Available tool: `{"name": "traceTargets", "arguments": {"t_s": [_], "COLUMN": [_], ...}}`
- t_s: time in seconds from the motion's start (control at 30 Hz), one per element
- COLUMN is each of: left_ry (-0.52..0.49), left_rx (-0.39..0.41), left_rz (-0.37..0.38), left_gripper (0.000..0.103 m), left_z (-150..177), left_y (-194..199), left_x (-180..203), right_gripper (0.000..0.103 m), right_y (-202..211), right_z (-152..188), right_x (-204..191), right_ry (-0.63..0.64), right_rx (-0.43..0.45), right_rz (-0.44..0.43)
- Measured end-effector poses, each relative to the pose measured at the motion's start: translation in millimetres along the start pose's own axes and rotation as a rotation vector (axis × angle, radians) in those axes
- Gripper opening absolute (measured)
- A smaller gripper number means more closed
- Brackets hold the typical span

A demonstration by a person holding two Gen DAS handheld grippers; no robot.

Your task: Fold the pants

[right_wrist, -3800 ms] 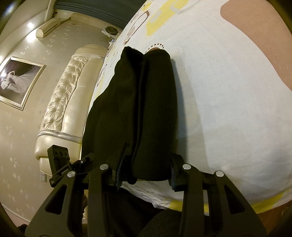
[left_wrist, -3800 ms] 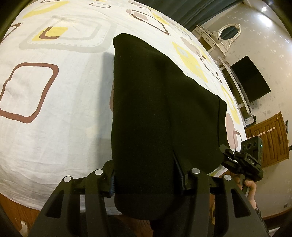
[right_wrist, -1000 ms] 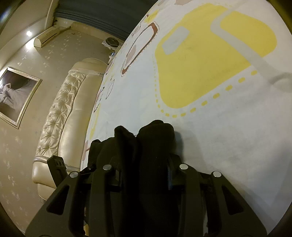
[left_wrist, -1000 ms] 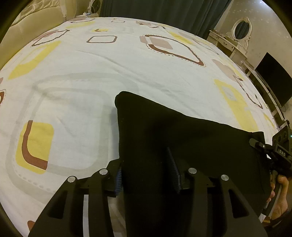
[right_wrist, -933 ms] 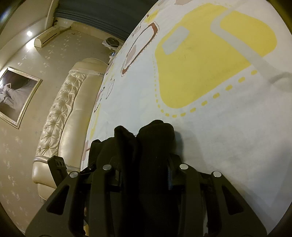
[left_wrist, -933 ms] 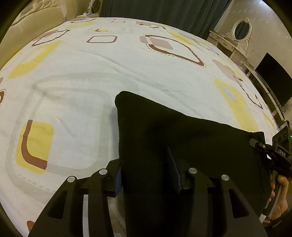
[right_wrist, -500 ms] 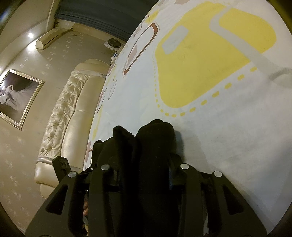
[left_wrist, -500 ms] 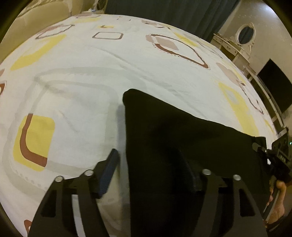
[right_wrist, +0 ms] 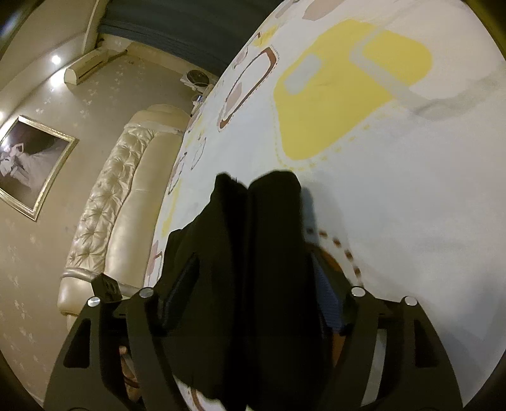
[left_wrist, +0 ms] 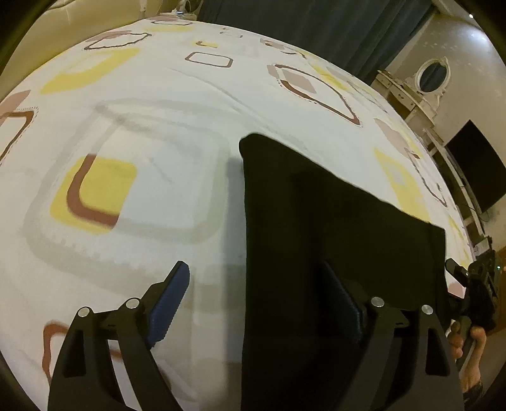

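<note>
The black pants (left_wrist: 332, 240) lie folded flat on the patterned bed sheet (left_wrist: 151, 104). My left gripper (left_wrist: 256, 284) is open at the pants' near left edge. Its left finger (left_wrist: 170, 291) stands over bare sheet, its right finger (left_wrist: 341, 300) over the cloth. In the right wrist view the pants (right_wrist: 253, 253) show as a thick folded bundle between the jaws of my right gripper (right_wrist: 253, 297), which stand spread wide and loose around the cloth. The right gripper also shows at the far right of the left wrist view (left_wrist: 474, 284).
A cream tufted headboard (right_wrist: 120, 196) runs along the bed's left side in the right wrist view. Dark curtains (left_wrist: 316, 25), a white dresser with an oval mirror (left_wrist: 423, 82) and a black TV (left_wrist: 474, 170) stand beyond the bed. A framed picture (right_wrist: 28, 167) hangs on the wall.
Both grippers carried the pants' folded end further onto the bed and laid it down. Then the left gripper opened and let go, and the right gripper opened too.
</note>
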State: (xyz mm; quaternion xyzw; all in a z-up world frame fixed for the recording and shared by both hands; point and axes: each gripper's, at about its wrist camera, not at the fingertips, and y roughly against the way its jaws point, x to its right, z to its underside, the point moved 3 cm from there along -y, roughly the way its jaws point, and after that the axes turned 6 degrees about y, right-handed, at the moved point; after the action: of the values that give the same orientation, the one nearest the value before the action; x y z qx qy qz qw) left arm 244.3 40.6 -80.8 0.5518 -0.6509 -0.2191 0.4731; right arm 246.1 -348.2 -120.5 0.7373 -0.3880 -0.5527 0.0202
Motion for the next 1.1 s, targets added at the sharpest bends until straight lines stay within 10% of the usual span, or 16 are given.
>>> {"name": "traceTargets", "arguments": {"t_s": [0.53, 0.93, 1.0, 1.1], "left_ry": [0.137, 0.257, 0.223, 0.214], "left_rx": [-0.108, -0.139, -0.132, -0.128], "left_rz": [0.213, 0.334, 0.328, 0.302], "left_gripper": [0.085, 0.085, 0.060, 0.057], "left_z": [73, 67, 70, 72], "left_y": [51, 24, 25, 25], "left_x": [-29, -27, -19, -14], "right_gripper": [0.075, 0.081, 0.084, 0.074], "right_y": [44, 30, 24, 12], "right_z": [53, 56, 55, 56], "right_x": [2, -7, -11, -19], "right_ry": [-0.082, -0.033, -0.019, 0.029], "right_rx": [0.015, -0.006, -0.014, -0.050], "right_rz": [-0.031, 0.028, 0.034, 0.077]}}
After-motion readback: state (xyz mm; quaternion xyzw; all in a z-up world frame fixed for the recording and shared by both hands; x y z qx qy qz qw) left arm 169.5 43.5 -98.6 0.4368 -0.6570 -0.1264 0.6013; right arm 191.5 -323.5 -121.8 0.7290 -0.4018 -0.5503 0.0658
